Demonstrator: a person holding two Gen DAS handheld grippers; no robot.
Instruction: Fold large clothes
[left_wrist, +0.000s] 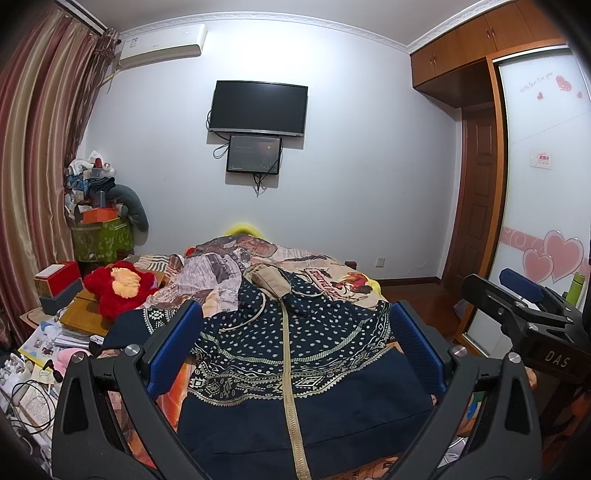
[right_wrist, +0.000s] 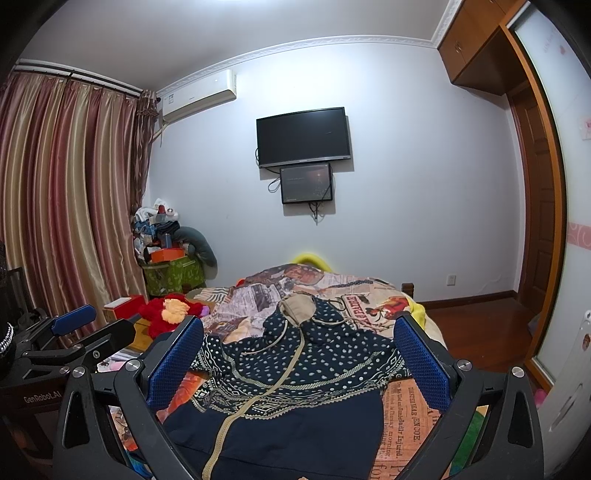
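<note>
Both grippers are open and empty: my left gripper hovers with its blue pads spread wide over the middle of the garment, and my right gripper hangs likewise, fingers apart, holding nothing. Between the fingers in both wrist views lies the task's thing, a navy hooded jacket with white dots, patterned bands and a tan zipper running up its front. It is spread front-up on the bed, hood pointing toward the far wall, over a newspaper-print bedspread. I judge that folding has not truly begun, or is at its first step: the body lies roughly flat and one sleeve spreads out to the left. My next move calls for lowering each gripper to a sleeve or side edge, pinching the cloth, and carrying it across the zipper line. The hem nearest me is cut off below both frames, and the right sleeve is hard to make out; it may be tucked under. A red plush toy sits beside the bed on the left.
</note>
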